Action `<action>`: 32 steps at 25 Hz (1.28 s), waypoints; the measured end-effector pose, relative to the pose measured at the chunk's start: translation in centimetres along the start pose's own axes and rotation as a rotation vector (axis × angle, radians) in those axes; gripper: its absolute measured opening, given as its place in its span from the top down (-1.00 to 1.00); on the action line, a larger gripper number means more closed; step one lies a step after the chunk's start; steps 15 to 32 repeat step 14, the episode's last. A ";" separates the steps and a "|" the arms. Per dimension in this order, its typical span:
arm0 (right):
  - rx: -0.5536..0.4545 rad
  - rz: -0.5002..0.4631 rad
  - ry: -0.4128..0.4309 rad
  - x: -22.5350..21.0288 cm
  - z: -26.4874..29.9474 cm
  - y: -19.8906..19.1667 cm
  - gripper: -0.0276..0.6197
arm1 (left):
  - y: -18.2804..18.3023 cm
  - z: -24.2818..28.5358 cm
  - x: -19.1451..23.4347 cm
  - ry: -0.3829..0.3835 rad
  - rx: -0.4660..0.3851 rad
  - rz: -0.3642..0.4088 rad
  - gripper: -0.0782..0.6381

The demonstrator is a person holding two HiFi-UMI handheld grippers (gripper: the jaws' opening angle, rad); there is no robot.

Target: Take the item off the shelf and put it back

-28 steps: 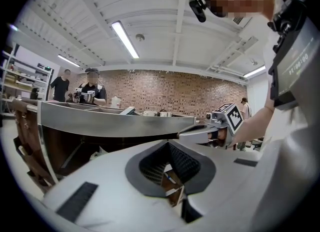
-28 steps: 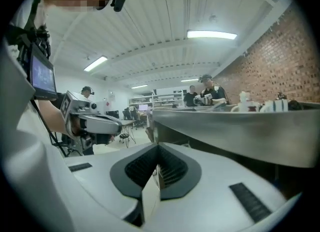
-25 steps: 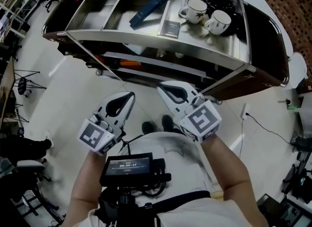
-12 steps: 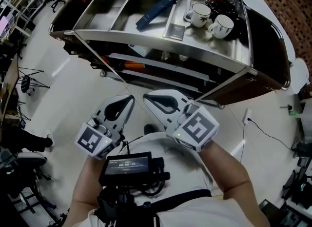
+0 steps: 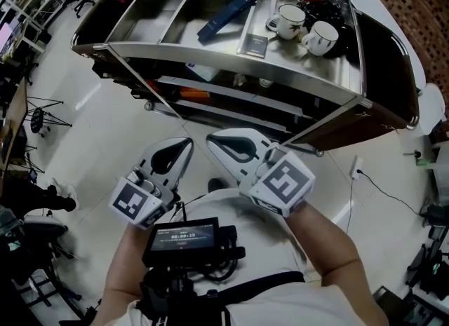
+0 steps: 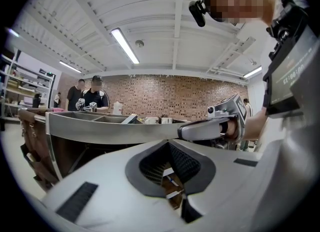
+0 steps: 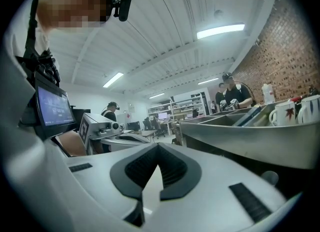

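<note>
Two claws level, side by side: left claw [image 5: 186,140], right claw [image 5: 211,139], tips toward shelf [image 5: 231,64]; both closed, empty.

long blue box [image 5: 226,15] lying slantwise, top middle compartment of steel shelf [image 5: 231,62]

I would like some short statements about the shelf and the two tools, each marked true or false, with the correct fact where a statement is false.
1. The long dark-blue box lies in a compartment on top of the steel shelf. True.
2. The right tool grips a white mug. False: it is shut on nothing, and both white mugs stand on the shelf.
3. The left tool is inside a shelf compartment. False: it is in front of the person's body, apart from the shelf.
4. Both tools are shut. True.
</note>
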State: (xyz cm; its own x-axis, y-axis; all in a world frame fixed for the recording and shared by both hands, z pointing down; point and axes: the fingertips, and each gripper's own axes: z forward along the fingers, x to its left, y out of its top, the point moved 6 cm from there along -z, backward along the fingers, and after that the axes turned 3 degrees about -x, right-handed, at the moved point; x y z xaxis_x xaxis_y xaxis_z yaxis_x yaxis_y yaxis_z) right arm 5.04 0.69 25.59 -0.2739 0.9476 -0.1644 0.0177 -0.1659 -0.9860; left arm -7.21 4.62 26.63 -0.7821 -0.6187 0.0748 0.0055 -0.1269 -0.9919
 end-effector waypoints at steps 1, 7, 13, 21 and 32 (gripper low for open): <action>0.010 0.009 0.002 0.1 0.0 0.0 0.91 | 0.0 0.0 0.1 0.000 0.000 -0.001 0.76; -0.005 0.006 -0.004 -0.5 0.4 0.0 0.91 | -0.1 0.4 0.6 -0.005 0.004 -0.001 0.76; -0.004 0.007 0.002 -0.8 0.9 0.0 0.91 | -0.2 0.8 1.0 -0.013 0.001 0.002 0.76; 0.002 0.012 0.004 -0.8 1.0 0.0 0.91 | -0.2 0.8 1.1 -0.015 0.000 0.003 0.76; 0.002 0.012 0.004 -0.8 1.0 0.0 0.91 | -0.2 0.8 1.1 -0.015 0.000 0.003 0.76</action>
